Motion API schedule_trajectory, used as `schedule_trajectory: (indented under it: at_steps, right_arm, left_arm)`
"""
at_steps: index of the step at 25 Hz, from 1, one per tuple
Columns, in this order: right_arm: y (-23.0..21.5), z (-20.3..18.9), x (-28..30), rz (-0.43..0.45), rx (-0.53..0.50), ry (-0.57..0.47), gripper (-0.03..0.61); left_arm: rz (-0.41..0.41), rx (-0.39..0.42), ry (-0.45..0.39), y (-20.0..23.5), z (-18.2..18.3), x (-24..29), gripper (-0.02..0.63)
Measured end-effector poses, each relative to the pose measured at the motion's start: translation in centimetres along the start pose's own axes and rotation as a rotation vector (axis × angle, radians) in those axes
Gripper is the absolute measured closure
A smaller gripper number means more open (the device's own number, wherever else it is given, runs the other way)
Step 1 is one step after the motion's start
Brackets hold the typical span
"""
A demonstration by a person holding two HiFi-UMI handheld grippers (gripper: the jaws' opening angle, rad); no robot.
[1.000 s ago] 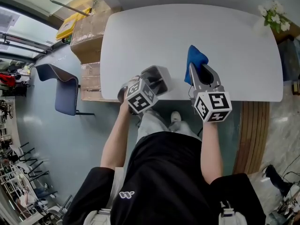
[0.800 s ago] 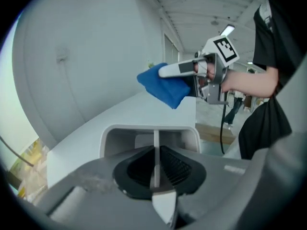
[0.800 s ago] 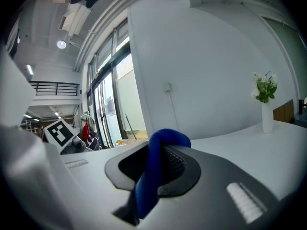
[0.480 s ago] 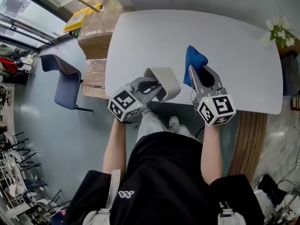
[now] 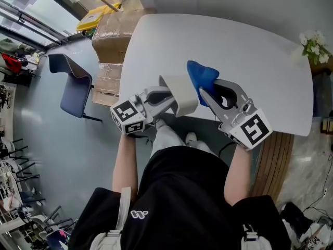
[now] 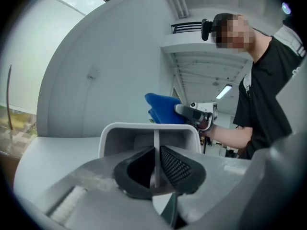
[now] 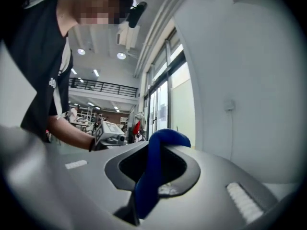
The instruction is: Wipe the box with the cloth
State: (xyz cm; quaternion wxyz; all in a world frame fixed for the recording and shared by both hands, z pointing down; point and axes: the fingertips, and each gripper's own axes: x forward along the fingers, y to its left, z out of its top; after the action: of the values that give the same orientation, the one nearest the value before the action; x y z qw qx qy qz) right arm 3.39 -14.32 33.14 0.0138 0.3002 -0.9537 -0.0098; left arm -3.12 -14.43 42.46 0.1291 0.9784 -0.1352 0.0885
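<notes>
Over the near edge of the white surface [image 5: 250, 51], toward 6 o'clock, held up in the left tool [image 5: 169, 99]: a box [image 5: 182, 90]. Pale grey, plain and thin-walled, with rounded corners and the open side turned back toward that tool. Gripped by a single wall, with both dark pads closed flat against it, one inside and one outside. Tilted rather than level, with only that one wall caught.

At 2 o'clock of the box, pinched in the right tool [image 5: 204, 94]: a cloth [image 5: 202, 76]. Deep blue and soft, bunched into a rounded lump past the tips, with a fold running down between the closed jaws. Close against the box's far corner; hard to tell whether touching or only just beside.

At 10 o'clock, off the surface and stacked on the floor: brown cardboard cartons [image 5: 112, 40]. At 9 o'clock, below the cartons, a blue-grey chair [image 5: 70, 85]. At 2 o'clock, by the far right corner of the surface, a spray of white flowers [image 5: 312, 45].
</notes>
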Motion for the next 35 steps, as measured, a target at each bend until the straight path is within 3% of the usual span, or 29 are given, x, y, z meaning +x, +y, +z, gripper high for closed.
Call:
schedule_trajectory:
  at_steps: [5, 13, 18, 24, 29, 35]
  right_arm:
    - [3.9, -0.3, 0.6, 0.181, -0.112, 0.098, 0.523]
    - [7.7, -1.2, 1.5, 0.352, -0.159, 0.167, 0.523]
    - [8.6, -0.8, 2.1, 0.392, -0.162, 0.164, 0.522]
    - [8.5, 0.2, 1.9, 0.406, -0.176, 0.146, 0.522]
    - [8.5, 0.8, 2.1, 0.431, -0.165, 0.119, 0.522]
    - [7.1, 0.8, 1.7, 0.439, 0.003, 0.069, 0.522]
  left_arm:
    - [0.016, 0.018, 0.043, 0.6, -0.1, -0.2, 0.571]
    - [-0.080, 0.098, 0.134, -1.7, 0.1, 0.0, 0.571]
    - [-0.185, 0.158, 0.196, -4.5, -0.2, -0.3, 0.571]
    - [-0.325, 0.171, 0.189, -8.2, 0.3, -0.9, 0.571]
    - [-0.395, 0.165, 0.193, -10.0, 0.6, -2.0, 0.571]
    - [-0.493, 0.129, 0.127, -12.4, 2.1, -2.9, 0.571]
